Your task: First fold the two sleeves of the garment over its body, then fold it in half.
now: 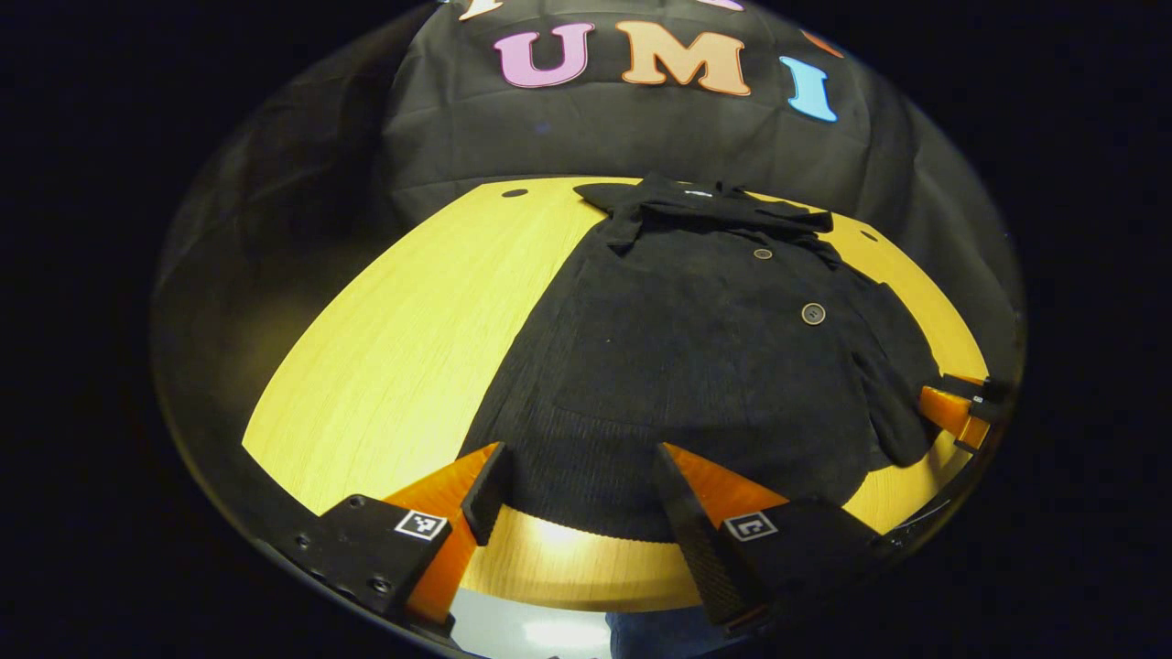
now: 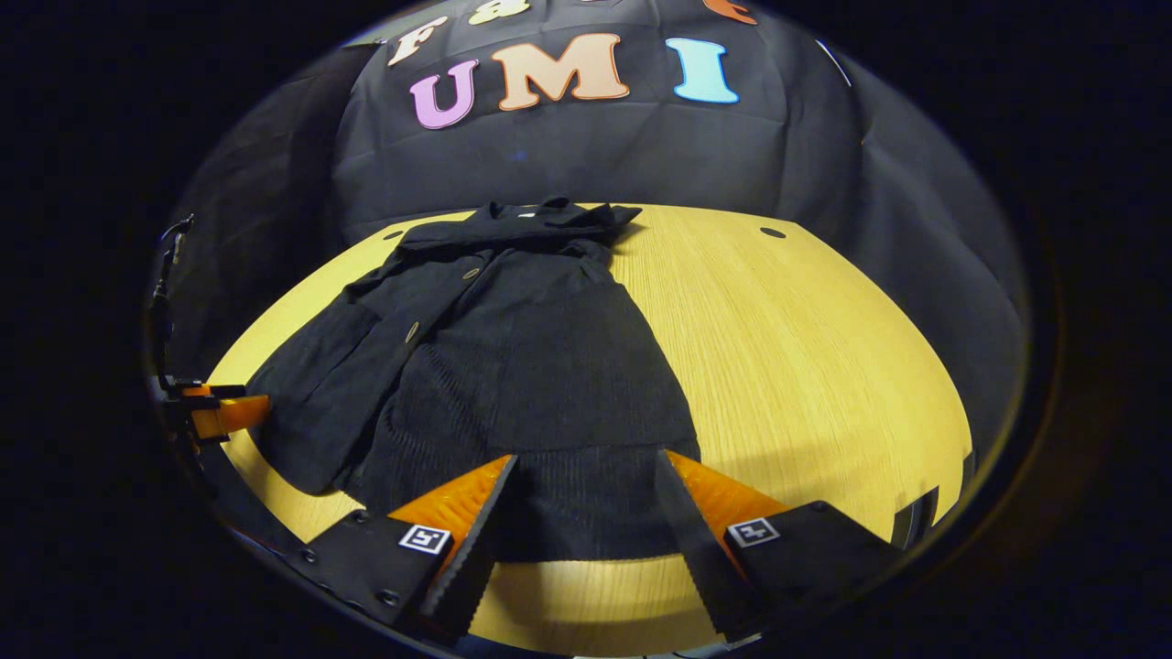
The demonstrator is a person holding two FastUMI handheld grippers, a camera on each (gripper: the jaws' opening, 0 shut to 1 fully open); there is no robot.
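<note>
In the left gripper view, the left gripper (image 1: 586,499) hangs with its fingers spread wide over the near hem of the dark garment (image 1: 696,366), gripping nothing. The right gripper (image 2: 586,503) likewise stands released above the hem. The garment lies flat on the yellow wooden table (image 2: 806,348), collar toward the far wall.

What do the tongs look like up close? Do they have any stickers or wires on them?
The left tongs and right tongs each have two wedge-shaped fingers with ridged inner faces, set in black blocks. Every block carries a small square black-and-white marker; round screws dot some. A thin dark cable rises above the left tongs in the right gripper view.
</note>
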